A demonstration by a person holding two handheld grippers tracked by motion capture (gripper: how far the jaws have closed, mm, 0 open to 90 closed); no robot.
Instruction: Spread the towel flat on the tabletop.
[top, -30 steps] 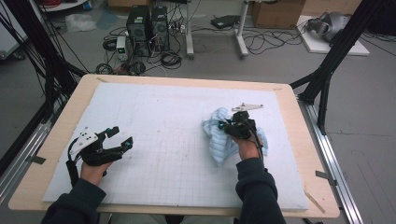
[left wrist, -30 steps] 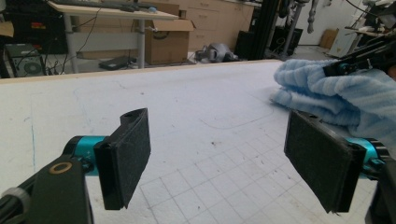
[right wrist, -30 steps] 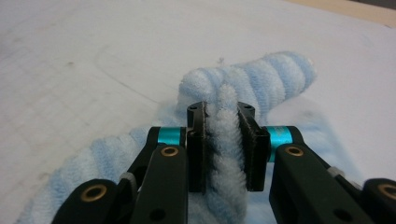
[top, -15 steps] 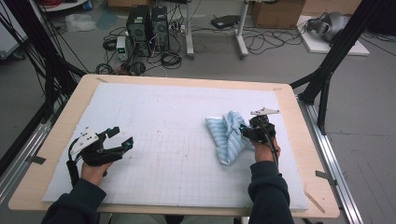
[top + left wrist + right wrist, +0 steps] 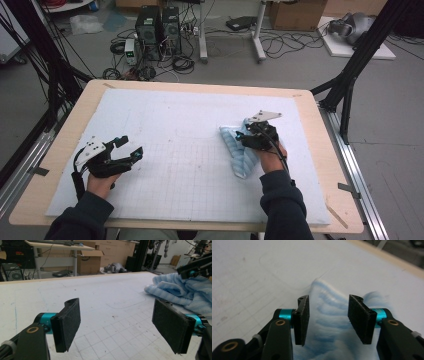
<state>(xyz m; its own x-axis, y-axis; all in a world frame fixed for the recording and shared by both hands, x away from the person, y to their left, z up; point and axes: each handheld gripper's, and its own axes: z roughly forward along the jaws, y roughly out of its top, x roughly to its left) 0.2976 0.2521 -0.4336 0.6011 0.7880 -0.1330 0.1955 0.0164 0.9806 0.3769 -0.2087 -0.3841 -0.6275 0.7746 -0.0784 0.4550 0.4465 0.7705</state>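
Note:
A crumpled light-blue striped cloth lies on the white gridded mat, right of centre. My right gripper hovers over its upper part, pointing left. Its jaws have just been opening and now stand apart over the cloth, the pads not pressing on it. My left gripper rests at the mat's left side, open with nothing between its jaws. In the left gripper view the cloth lies farther off to the right, with the other gripper above it.
The mat covers a wooden table whose edge runs close on the right. Black frame legs stand at the table's corners. Computers and cables sit on the floor beyond the far edge.
The right gripper swung out to the right, then came back left over the cloth with its jaws wider apart. The cloth now lies longer and flatter. The left gripper kept still.

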